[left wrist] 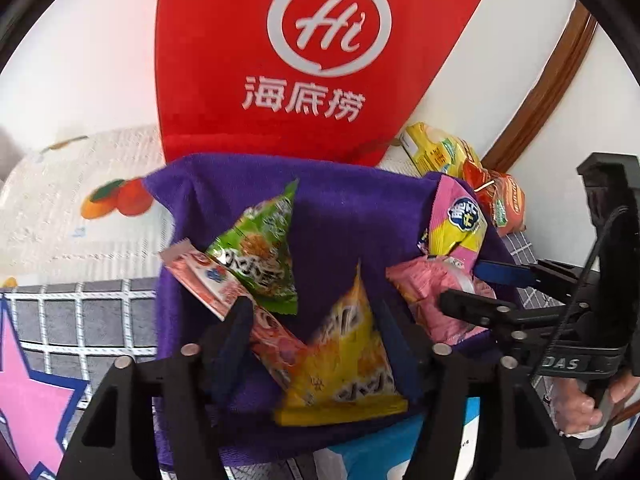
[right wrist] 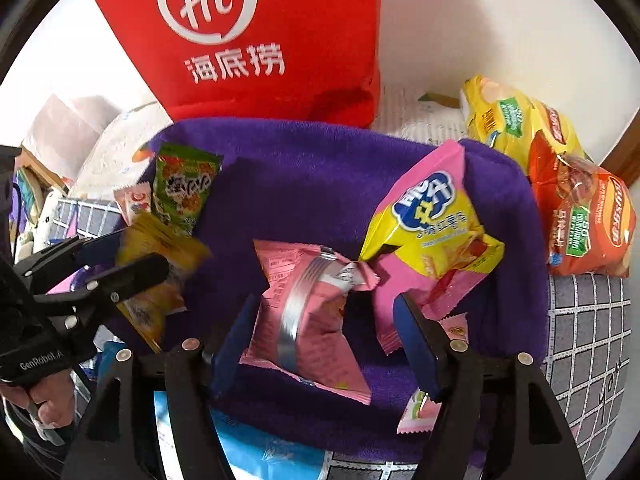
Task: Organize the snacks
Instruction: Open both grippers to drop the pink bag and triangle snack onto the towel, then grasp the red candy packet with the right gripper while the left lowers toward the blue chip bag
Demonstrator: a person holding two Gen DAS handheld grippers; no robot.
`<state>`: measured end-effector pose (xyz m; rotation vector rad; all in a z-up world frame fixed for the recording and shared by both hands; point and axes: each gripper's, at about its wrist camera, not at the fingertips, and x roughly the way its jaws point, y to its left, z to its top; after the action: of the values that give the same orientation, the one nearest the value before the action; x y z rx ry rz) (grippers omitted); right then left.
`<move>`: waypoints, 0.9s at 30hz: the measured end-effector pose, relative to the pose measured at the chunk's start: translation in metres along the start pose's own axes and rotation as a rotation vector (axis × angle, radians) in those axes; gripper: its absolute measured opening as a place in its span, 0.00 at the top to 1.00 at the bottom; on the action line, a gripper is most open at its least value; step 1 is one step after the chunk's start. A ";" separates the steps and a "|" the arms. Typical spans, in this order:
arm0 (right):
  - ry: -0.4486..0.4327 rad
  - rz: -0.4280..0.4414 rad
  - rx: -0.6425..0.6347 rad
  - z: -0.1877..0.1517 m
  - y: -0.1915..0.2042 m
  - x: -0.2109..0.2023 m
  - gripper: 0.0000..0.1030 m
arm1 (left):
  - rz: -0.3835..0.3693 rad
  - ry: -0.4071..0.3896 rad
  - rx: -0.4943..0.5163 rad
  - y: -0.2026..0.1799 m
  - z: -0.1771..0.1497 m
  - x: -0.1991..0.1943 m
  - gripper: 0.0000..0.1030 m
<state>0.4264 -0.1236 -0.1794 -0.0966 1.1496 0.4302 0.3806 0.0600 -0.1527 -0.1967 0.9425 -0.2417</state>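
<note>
At nine o'clock on the fuzzy purple cloth (right wrist: 320, 168) lies a crinkly green foil packet (right wrist: 185, 192). The left gripper (left wrist: 316, 344) stands wide around a glossy yellow triangular pouch (left wrist: 344, 364), pads clear. At centre the right gripper (right wrist: 324, 336) gapes around a pink foil packet (right wrist: 308, 320). At three o'clock puffy orange crisp bags (right wrist: 588, 220) lean on the grid-patterned sheet (right wrist: 588, 320).

Snack packets (right wrist: 308, 312) lie on towel (right wrist: 320, 168), before bag (right wrist: 260, 40).
</note>
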 end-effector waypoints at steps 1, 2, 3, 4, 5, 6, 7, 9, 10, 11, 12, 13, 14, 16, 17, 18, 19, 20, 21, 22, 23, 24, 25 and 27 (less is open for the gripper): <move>-0.006 0.003 0.004 0.000 0.000 -0.004 0.32 | 0.004 -0.002 0.003 -0.001 0.001 -0.001 0.38; -0.015 0.004 0.006 0.001 0.000 -0.008 0.32 | 0.007 -0.005 0.001 0.000 0.002 -0.004 0.38; -0.024 0.000 0.006 0.001 0.001 -0.013 0.32 | 0.006 -0.009 -0.001 0.000 0.003 -0.006 0.38; -0.037 -0.004 0.005 0.000 0.002 -0.019 0.32 | 0.002 -0.015 -0.004 0.001 0.004 -0.010 0.38; -0.046 -0.008 0.006 -0.001 0.001 -0.024 0.32 | -0.004 -0.025 -0.008 0.001 0.005 -0.015 0.38; -0.057 -0.013 0.014 -0.003 0.000 -0.030 0.32 | -0.004 -0.030 -0.011 0.002 0.006 -0.019 0.38; -0.068 -0.014 0.030 -0.006 -0.001 -0.036 0.32 | 0.000 -0.034 -0.013 0.002 0.007 -0.024 0.38; -0.071 -0.012 0.060 -0.014 -0.005 -0.046 0.32 | 0.000 -0.045 -0.016 0.001 0.008 -0.034 0.38; -0.072 -0.003 0.075 -0.020 -0.006 -0.054 0.32 | 0.006 -0.052 -0.014 0.000 0.008 -0.039 0.38; -0.075 -0.001 0.085 -0.024 -0.008 -0.059 0.32 | 0.010 -0.062 -0.006 -0.001 0.009 -0.045 0.38; -0.086 -0.005 0.101 -0.032 -0.009 -0.068 0.32 | 0.017 -0.077 -0.001 -0.002 0.009 -0.053 0.38; -0.100 -0.014 0.113 -0.039 -0.009 -0.076 0.32 | 0.025 -0.088 -0.001 -0.003 0.009 -0.060 0.38; -0.114 -0.026 0.123 -0.047 -0.008 -0.084 0.32 | 0.029 -0.099 -0.006 -0.003 0.010 -0.068 0.38; -0.131 -0.042 0.129 -0.066 -0.005 -0.100 0.32 | 0.030 -0.105 -0.017 -0.002 0.009 -0.081 0.38; -0.136 -0.047 0.129 -0.075 -0.003 -0.107 0.32 | 0.034 -0.103 -0.020 -0.002 0.006 -0.088 0.38; -0.140 -0.052 0.130 -0.082 0.001 -0.110 0.32 | 0.039 -0.101 -0.019 -0.002 0.004 -0.094 0.38; -0.140 -0.057 0.131 -0.090 0.003 -0.113 0.32 | 0.043 -0.101 -0.015 -0.002 0.000 -0.101 0.38; -0.137 -0.058 0.136 -0.099 0.006 -0.115 0.32 | 0.050 -0.105 -0.010 0.000 -0.006 -0.109 0.38; -0.136 -0.057 0.148 -0.110 0.009 -0.117 0.30 | 0.057 -0.111 -0.011 0.002 -0.012 -0.116 0.38; -0.136 -0.056 0.158 -0.119 0.011 -0.116 0.27 | 0.059 -0.116 -0.018 0.006 -0.019 -0.123 0.37; -0.136 -0.053 0.167 -0.130 0.013 -0.115 0.26 | 0.057 -0.117 -0.028 0.010 -0.027 -0.128 0.35; -0.129 -0.045 0.173 -0.143 0.018 -0.111 0.26 | 0.055 -0.111 -0.038 0.014 -0.035 -0.132 0.35; -0.120 -0.041 0.172 -0.149 0.020 -0.108 0.25 | 0.057 -0.103 -0.042 0.017 -0.042 -0.133 0.35; -0.096 -0.030 0.161 -0.162 0.029 -0.096 0.25 | 0.071 -0.088 -0.052 0.025 -0.059 -0.135 0.35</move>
<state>0.2436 -0.1714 -0.1557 0.0463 1.0826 0.3113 0.2592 0.1192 -0.0885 -0.2192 0.8672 -0.1422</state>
